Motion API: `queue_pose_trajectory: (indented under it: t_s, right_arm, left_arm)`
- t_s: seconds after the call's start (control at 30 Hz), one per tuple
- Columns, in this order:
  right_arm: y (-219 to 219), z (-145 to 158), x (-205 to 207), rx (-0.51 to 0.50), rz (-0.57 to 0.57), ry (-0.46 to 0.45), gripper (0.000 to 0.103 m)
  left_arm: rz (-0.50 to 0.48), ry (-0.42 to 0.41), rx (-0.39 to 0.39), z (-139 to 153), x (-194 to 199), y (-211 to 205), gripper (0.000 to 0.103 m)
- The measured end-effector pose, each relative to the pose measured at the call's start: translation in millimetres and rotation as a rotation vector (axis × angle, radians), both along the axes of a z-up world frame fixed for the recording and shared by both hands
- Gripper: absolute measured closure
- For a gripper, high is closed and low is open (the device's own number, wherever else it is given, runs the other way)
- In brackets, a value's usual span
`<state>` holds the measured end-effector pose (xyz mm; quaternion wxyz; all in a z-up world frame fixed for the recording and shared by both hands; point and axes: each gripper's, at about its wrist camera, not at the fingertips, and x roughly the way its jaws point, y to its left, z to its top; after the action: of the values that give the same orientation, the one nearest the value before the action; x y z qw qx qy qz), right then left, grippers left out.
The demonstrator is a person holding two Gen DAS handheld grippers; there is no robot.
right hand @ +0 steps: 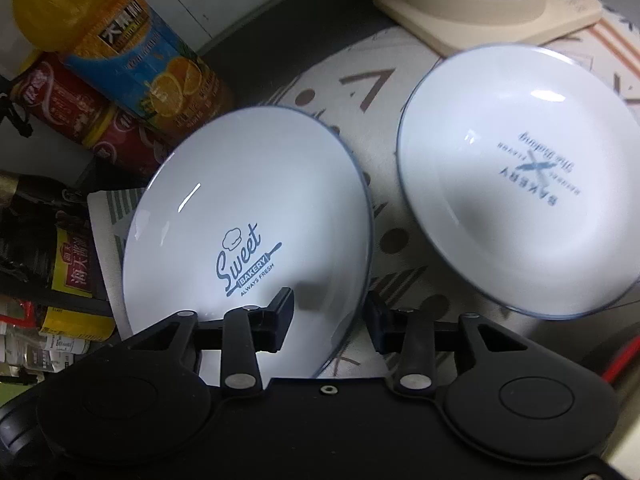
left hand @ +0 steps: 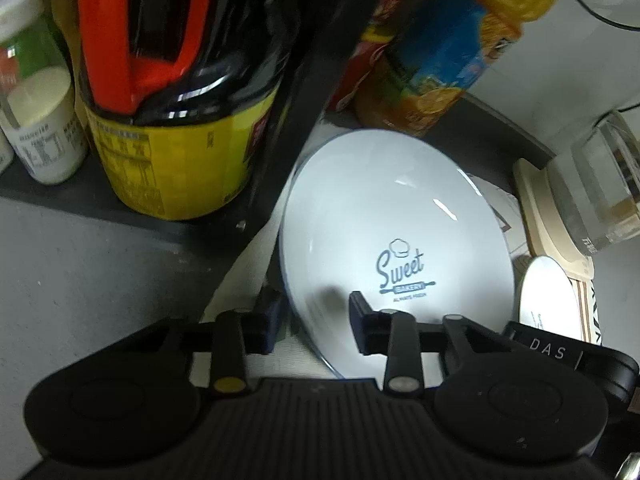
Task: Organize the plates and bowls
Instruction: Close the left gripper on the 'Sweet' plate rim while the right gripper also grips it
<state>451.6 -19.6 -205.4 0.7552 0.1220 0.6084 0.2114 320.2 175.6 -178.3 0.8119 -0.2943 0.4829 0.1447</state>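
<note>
A white deep plate printed "Sweet Bakery" point(left hand: 396, 220) point(right hand: 240, 200) shows in both views. My left gripper point(left hand: 316, 320) straddles its left rim, one finger outside and one on the inner face, and is shut on it. Over the plate's right rim my right gripper point(right hand: 330, 320) grips the same way. The plate's print is sharp while the background is smeared. A second white plate printed "Bakery" point(right hand: 520, 200) point(left hand: 548, 300) lies on the patterned cloth point(right hand: 380, 80) to the right, apart from both grippers.
A dark soy-sauce bottle with a red handle point(left hand: 172, 120) and a white jar point(left hand: 40, 120) stand on a black shelf at the left. An orange-juice bottle point(right hand: 132, 52) and a red can point(right hand: 80, 120) are behind the plate. A glass kettle on a beige base point(right hand: 480, 8) sits at the back right.
</note>
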Motion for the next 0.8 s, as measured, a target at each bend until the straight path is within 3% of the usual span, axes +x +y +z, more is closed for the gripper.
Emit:
queue_pose_trajectory:
  t_s: [0.13, 0.2, 0.23, 0.27, 0.33, 0.47, 0.8]
  right_arm:
    - [4.3, -0.5, -0.4, 0.006, -0.001, -0.049, 0.064]
    - [4.2, -0.4, 0.8, -0.002, -0.002, -0.06, 0.07]
    - [3.7, -0.3, 1.3, -0.019, -0.003, -0.066, 0.081]
    - [2.3, -0.3, 2.3, -0.022, -0.003, -0.066, 0.083]
    - [-0.6, 3.4, 2.1, -0.01, 0.008, -0.075, 0.085]
    - [0.0, 27.1, -10.2, -0.017, 0.082, -0.208, 0.089]
    - [-22.9, 51.5, -26.8, 0.043, 0.087, -0.251, 0.089]
  left_arm:
    - [0.017, -0.018, -0.012, -13.5, -2.6, 5.0, 0.08]
    - [0.006, -0.035, -0.022, -13.4, -3.5, 5.9, 0.089]
    - [0.014, -0.035, -0.029, -12.3, -4.7, 7.1, 0.089]
    - [0.017, -0.034, -0.031, -11.2, -5.8, 7.5, 0.089]
    - [0.01, -0.045, -0.025, -6.5, -8.3, 7.3, 0.09]
    - [-0.005, -0.09, 0.004, 9.2, -15.1, 4.4, 0.09]
    - [0.003, -0.106, 0.0, 34.4, -37.0, -5.0, 0.09]
